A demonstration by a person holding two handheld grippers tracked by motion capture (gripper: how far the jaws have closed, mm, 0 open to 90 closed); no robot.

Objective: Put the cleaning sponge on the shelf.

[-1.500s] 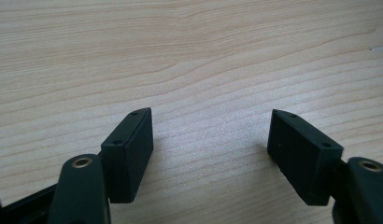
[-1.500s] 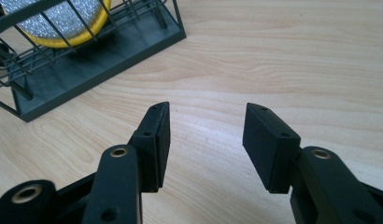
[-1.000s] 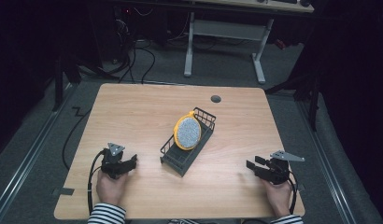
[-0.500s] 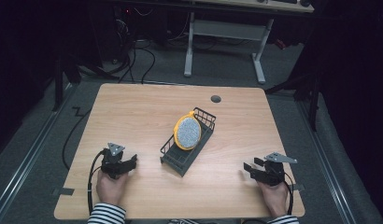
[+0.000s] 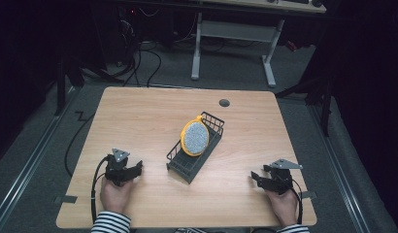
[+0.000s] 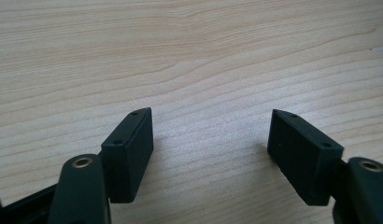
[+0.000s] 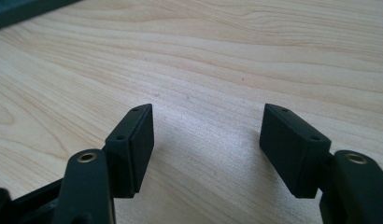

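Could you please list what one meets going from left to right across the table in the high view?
left gripper → black wire basket holding the yellow-rimmed grey disc → right gripper

Nothing to read here

I can make out no text, label, brand, number or sign on anything in front of me: not on my table [image 5: 139, 116], not on the black wire basket [image 5: 194, 158], and not on the yellow-rimmed round thing [image 5: 194, 138] in it.
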